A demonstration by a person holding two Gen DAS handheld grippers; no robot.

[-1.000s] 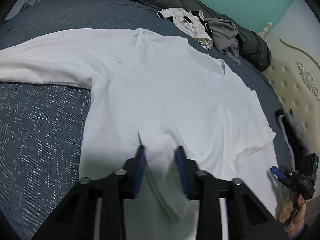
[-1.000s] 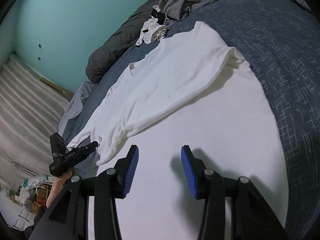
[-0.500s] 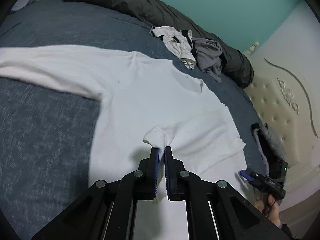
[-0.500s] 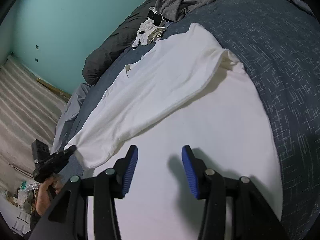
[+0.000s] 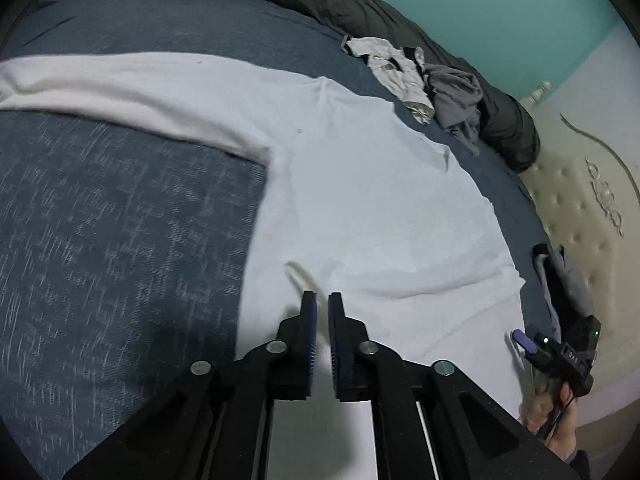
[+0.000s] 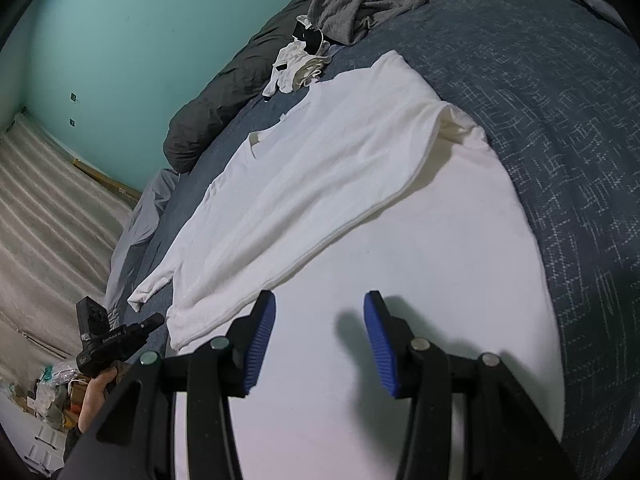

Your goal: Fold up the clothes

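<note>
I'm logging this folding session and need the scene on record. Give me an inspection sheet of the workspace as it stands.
Surface: bed with dark blue patterned cover.
Job's things: white long-sleeved shirt spread flat, one sleeve stretched sideways, the other side folded over the body.
Clutter: crumpled white-and-black garment and grey garment at the far edge; rolled dark duvet behind them.
Grippers: left gripper jaws opening, nearly together, over the shirt hem, whether cloth is between them is unclear; right gripper open, empty, over the shirt.
Cables: nothing seen.
Surroundings: teal wall; cream tufted headboard.
</note>
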